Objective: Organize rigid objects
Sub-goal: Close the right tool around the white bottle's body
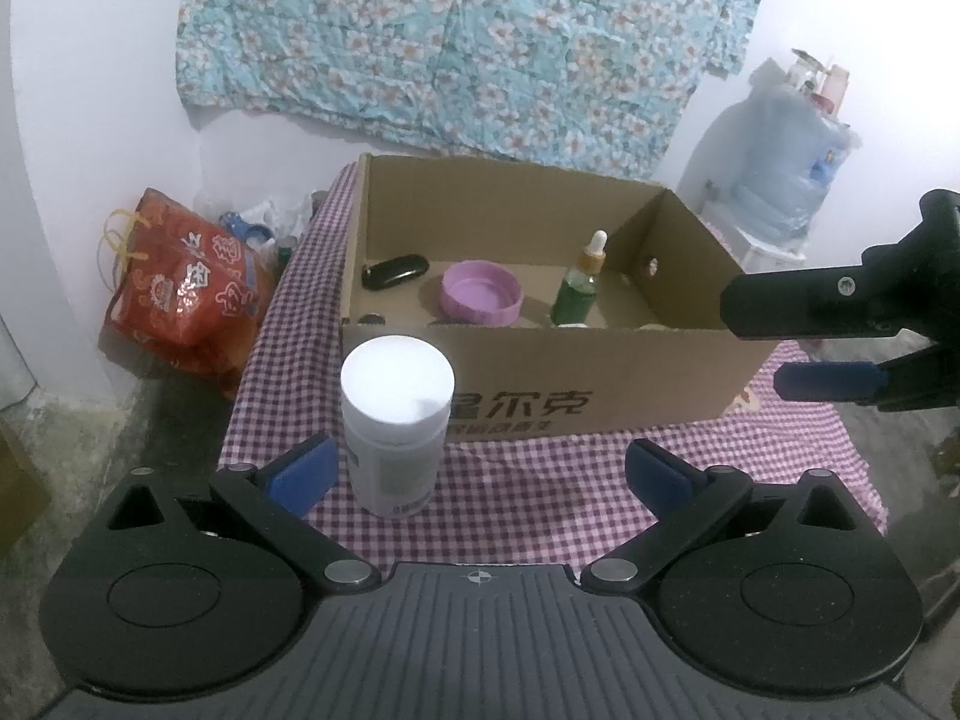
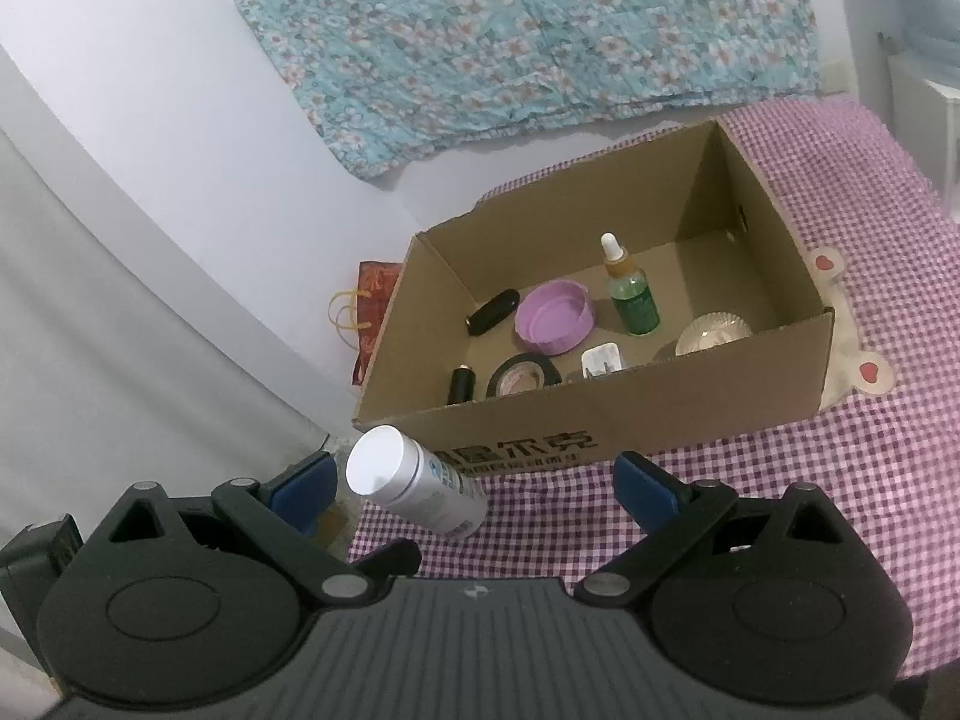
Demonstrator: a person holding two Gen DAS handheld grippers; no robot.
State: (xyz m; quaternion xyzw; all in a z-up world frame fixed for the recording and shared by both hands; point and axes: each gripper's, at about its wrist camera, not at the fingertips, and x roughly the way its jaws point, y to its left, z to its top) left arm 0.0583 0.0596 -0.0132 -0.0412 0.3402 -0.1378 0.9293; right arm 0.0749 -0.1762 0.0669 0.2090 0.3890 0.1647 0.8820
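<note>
Inside, the cardboard box (image 2: pixel 600 414) holds a purple lid (image 2: pixel 555 318) and green dropper bottle (image 2: pixel 633 300); both claws gape, released.

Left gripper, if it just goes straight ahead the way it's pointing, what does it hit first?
Probably the front wall of the cardboard box. The white bottle stands nearer but left of centre, beside the left finger, so the open left gripper might clip it; depth is unclear.
</note>
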